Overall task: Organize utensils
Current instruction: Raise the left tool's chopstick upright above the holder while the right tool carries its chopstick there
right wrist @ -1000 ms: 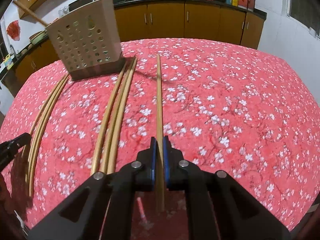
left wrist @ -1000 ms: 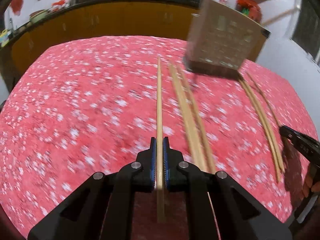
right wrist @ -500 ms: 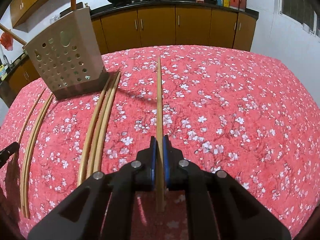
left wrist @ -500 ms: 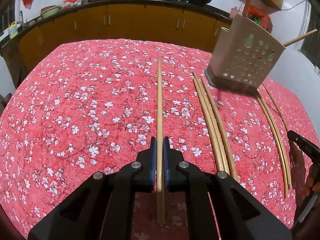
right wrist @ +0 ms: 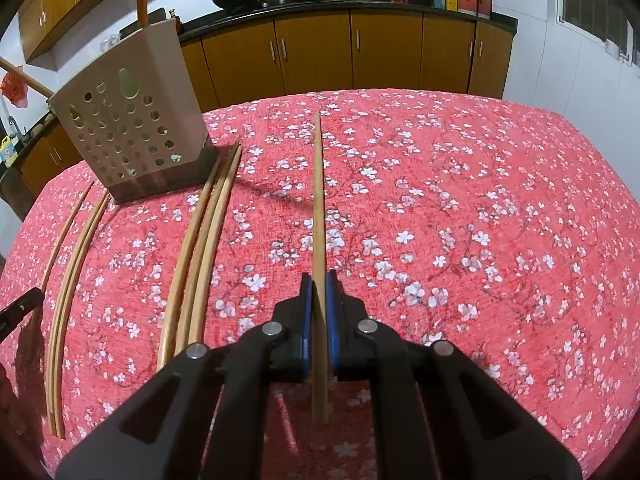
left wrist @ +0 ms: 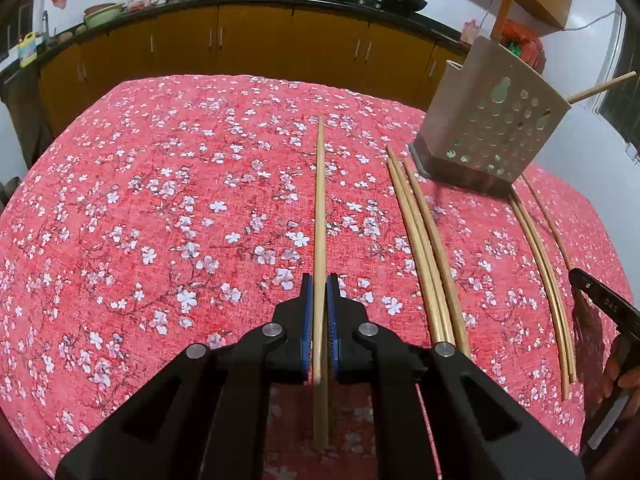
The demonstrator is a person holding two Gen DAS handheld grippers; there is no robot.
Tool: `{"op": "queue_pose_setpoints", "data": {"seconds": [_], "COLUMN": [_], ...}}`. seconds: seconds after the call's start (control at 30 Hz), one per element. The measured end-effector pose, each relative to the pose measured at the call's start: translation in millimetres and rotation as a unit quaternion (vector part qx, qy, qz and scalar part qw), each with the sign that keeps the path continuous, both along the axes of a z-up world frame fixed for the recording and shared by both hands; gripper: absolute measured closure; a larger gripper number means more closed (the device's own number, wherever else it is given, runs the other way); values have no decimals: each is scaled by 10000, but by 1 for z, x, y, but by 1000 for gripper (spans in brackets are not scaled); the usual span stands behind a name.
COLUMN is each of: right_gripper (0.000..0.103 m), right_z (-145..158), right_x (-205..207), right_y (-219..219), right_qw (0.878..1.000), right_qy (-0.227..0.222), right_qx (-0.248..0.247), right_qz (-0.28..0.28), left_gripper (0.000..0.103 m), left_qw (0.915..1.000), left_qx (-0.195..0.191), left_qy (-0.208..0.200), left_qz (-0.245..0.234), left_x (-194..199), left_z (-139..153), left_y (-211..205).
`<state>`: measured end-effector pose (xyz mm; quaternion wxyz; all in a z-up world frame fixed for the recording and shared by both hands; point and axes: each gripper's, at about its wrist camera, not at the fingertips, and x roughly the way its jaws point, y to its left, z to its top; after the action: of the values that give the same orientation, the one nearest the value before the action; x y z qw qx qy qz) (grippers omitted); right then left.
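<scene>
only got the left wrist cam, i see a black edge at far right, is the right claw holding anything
Observer: Yes. The right claw is shut on a chopstick that points straight ahead along its fingers.
Operator: where's the holder from that side
Observer: The holder stands ahead and to the left of that chopstick, with three loose chopsticks lying between them.
Operator: anything to the right of it
Observer: In the right wrist view only the flowered tablecloth shows on that side; no chopsticks lie there.
</scene>
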<state>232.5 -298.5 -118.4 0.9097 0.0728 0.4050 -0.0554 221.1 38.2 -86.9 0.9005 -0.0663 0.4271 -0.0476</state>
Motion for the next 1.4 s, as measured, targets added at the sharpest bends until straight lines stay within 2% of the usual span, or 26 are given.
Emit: {"op": "queue_pose_setpoints", "data": {"seconds": [0.2, 0.33, 0.6, 0.7, 1.1, 1.4], "right_gripper": [94, 94, 95, 95, 95, 95], "right_z": [-2, -2, 0, 15, 95, 125], "right_x": [-12, -18, -19, -28, -53, -57], "right_y": [7, 8, 6, 4, -9, -10], "right_qw": [9998, 9999, 9998, 9997, 9906, 9825], "right_qy": [36, 34, 18, -209, -1357, -1842], "right_qx": [-178, -135, -167, -126, -150, -219], "right_qz": [54, 70, 64, 42, -104, -142], "left_gripper": [95, 95, 96, 96, 96, 96], "left_qw": [9998, 9999, 9998, 9999, 9942, 9876], "left_qx": [189, 89, 174, 142, 13, -143], "left_qy": [-3, -4, -2, -31, -1073, -1562], "left_qz": [-56, -47, -55, -35, 69, 111], "left_x": [-8, -13, -13, -14, -25, -24], "left_z": [1, 0, 1, 6, 81, 117], "left_y": [-3, 0, -1, 0, 16, 17]}}
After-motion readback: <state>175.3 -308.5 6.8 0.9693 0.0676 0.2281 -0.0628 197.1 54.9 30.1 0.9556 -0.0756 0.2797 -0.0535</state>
